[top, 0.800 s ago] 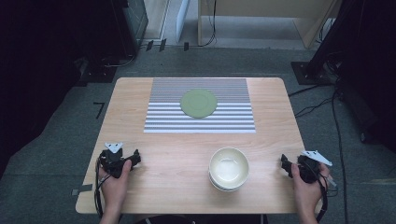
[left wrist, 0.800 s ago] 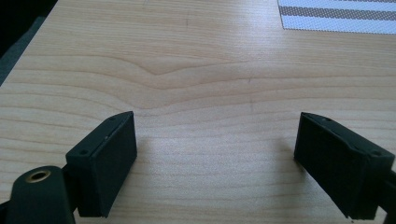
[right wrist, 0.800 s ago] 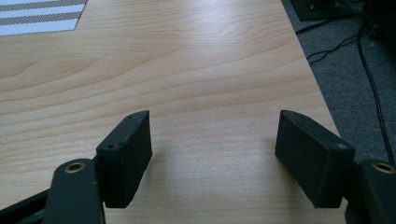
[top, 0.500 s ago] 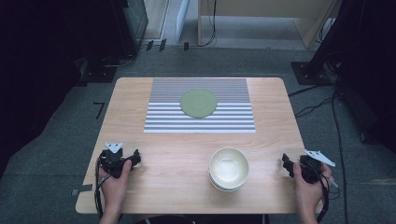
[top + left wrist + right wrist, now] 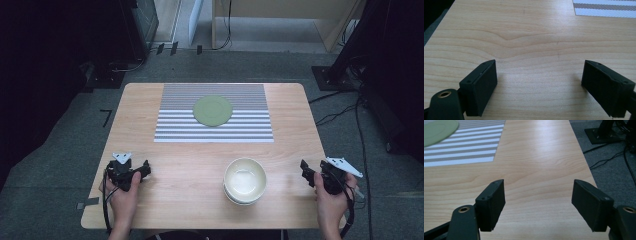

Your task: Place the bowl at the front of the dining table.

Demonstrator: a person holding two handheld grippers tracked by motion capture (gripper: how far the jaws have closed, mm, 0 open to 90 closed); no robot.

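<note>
— Looking down from the high view, what sits on the desk (image 5: 200,165)?

— A wooden desk with a grey-and-white striped mat (image 5: 214,112) on its far half. A flat green plate (image 5: 213,110) lies on the mat, near its middle. On the near half, right of centre and well apart from the mat, stands a cream bowl (image 5: 245,180); it looks like it rests in a second bowl, though I cannot tell for sure.

— And the person's hands?

— Both rest at the near edge. The left hand-held gripper (image 5: 142,169) is near the left corner, held by the left hand (image 5: 122,195). The right hand-held gripper (image 5: 306,170) is at the right edge, held by the right hand (image 5: 330,202). The bowl stands between them, nearer the right one, touching neither.

— How do the jaws stand?

— In the left gripper view, the left hand-held gripper's (image 5: 539,85) jaws are spread wide with bare wood between them, holding nothing. In the right gripper view, the right hand-held gripper (image 5: 537,202) is likewise wide apart and empty, with the mat (image 5: 461,145) and plate (image 5: 439,130) off to the far left.
</note>
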